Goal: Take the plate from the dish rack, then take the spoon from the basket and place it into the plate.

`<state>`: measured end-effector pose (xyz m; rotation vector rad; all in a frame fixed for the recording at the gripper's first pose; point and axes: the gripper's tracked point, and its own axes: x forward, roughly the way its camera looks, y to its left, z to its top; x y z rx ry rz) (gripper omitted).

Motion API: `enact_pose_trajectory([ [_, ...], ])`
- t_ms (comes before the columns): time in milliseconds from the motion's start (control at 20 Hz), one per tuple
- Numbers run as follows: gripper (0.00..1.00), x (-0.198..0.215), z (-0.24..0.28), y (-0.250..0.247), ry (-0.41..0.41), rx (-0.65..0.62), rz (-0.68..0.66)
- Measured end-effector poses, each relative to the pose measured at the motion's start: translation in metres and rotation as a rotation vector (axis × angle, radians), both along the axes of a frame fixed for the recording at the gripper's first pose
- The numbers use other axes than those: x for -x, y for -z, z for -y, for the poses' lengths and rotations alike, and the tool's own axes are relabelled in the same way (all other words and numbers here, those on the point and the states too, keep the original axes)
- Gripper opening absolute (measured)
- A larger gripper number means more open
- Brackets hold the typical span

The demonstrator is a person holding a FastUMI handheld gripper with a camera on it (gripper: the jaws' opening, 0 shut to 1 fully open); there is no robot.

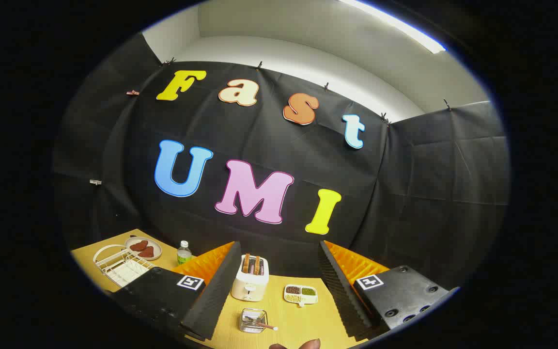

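My gripper (279,291) is open, raised well above the wooden table (303,322), with nothing between its fingers. Below the gap between the fingers sits a small wire basket (253,320) with the spoon (264,324) lying in it, handle sticking out to the right. Far off beyond the left finger stands the white dish rack (121,265). Just behind the rack lies a plate (143,248) with dark brown pieces on it. I cannot tell whether another plate stands in the rack.
A white toaster (250,278) with two slices stands just beyond the basket. A divided tray (301,293) of beans and grains lies right of it. A small bottle (184,252) stands near the plate. A person's fingertips (303,345) show at the near table edge.
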<state>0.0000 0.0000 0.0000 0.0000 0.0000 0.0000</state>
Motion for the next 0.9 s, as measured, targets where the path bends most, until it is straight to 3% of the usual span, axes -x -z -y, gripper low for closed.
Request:
enact_pose_trajectory([
  [900, 0.98, -0.018, -0.024, 0.017, -0.047, -0.004, -0.057],
])
